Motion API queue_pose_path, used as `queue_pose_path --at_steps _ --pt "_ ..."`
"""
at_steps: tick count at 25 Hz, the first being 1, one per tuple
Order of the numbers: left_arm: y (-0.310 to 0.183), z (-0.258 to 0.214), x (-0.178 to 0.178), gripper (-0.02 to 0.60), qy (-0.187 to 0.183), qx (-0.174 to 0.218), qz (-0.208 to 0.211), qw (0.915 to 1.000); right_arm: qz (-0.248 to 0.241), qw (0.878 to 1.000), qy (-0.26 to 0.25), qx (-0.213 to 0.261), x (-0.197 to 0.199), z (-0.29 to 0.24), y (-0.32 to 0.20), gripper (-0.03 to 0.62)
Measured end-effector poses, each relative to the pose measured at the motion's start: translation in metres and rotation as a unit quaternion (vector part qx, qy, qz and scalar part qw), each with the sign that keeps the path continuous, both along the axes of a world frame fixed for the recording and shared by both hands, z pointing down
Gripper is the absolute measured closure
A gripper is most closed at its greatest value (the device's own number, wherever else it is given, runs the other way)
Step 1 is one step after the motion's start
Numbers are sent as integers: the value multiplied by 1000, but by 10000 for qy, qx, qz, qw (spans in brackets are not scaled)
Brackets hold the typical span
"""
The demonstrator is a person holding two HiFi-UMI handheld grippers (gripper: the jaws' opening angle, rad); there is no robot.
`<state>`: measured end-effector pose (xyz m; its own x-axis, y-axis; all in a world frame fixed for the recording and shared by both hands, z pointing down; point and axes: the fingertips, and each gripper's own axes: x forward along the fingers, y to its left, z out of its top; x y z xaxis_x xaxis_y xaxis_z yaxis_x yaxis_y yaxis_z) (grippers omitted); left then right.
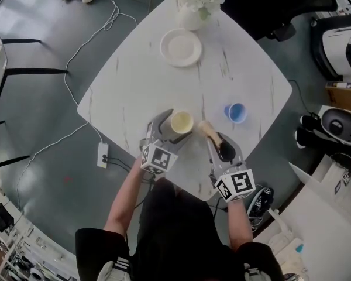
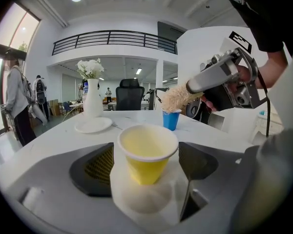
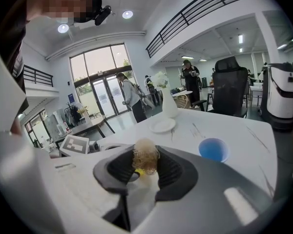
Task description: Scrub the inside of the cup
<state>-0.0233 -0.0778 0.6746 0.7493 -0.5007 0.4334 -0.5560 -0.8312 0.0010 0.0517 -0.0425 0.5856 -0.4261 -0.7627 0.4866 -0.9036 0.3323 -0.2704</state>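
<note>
Left gripper (image 2: 145, 168) stood open around upright yellow paper cup (image 2: 147, 150) on white table (image 1: 134, 92), right gripper (image 3: 145, 172) clamped on tan fibrous scrubber (image 3: 145, 156)

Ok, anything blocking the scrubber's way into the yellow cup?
Nothing visible. The yellow cup stands upright, mouth uncovered, between the open jaws of the left gripper; the scrubber in the right gripper hangs beside it. The blue cup stands aside.

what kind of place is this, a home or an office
Most likely an open office or lobby, not a home: a railed mezzanine overhead, tall glass entrance doors, and a black office chair beyond the white table.
</note>
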Motion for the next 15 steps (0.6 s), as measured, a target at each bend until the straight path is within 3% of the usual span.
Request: queue_pose_path --at_steps 7,15 --pt "-4 1 8 155 22 -79 24 10000 22 10000 -46 26 4 -2 -4 484" --pt "-7 4 11 246 6 -51 -48 10000 -5 10000 -59 25 6 1 -6 484"
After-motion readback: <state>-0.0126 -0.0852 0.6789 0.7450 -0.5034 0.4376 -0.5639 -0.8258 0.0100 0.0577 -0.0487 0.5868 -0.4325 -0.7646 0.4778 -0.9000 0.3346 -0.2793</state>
